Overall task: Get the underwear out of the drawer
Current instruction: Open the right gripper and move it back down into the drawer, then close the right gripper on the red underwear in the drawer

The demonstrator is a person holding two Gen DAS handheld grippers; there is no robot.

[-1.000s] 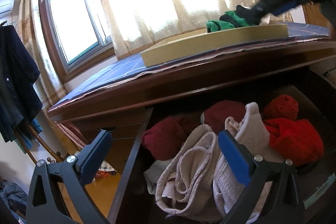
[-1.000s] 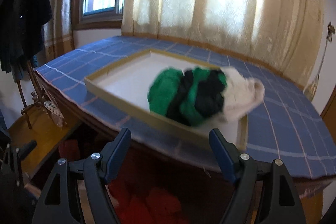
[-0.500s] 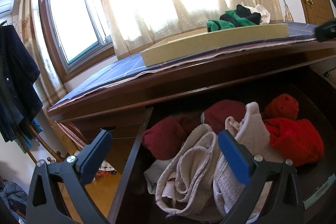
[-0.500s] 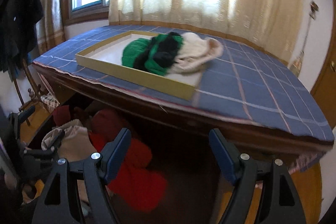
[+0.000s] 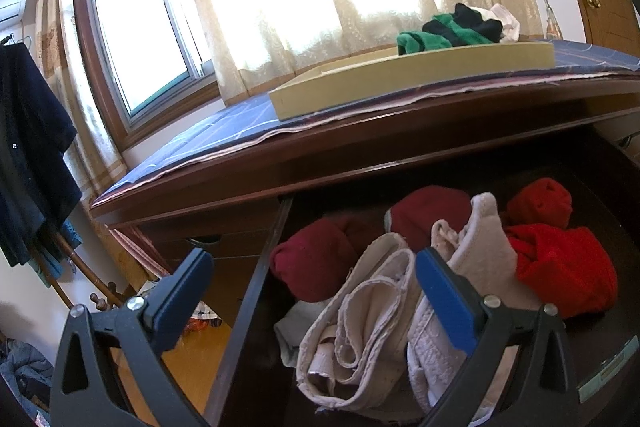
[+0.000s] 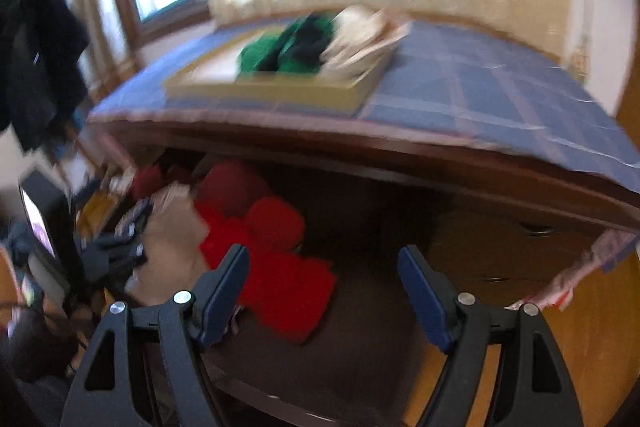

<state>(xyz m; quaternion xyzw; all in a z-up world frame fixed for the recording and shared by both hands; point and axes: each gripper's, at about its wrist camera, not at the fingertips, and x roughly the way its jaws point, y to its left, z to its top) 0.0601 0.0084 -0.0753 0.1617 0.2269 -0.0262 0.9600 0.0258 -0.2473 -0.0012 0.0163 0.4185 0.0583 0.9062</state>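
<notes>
I'm holding the left gripper (image 5: 314, 273) over the drawer's (image 5: 256, 291) left edge, jaws wide, gripping nothing. Cream underwear (image 5: 368, 311) is lying in the drawer just ahead of it, dark red rolls (image 5: 320, 259) behind, bright red pieces (image 6: 280, 279) to the right. I'm hovering the right gripper (image 6: 324, 281) over the drawer, jaws wide, nothing between them; view blurred. Green-black garment (image 5: 448, 31) is sitting in the tray (image 5: 400, 83) on the top.

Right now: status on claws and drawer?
Both claws open, empty: left claw, right claw. Red underwear in open drawer. Nothing blocking.
</notes>
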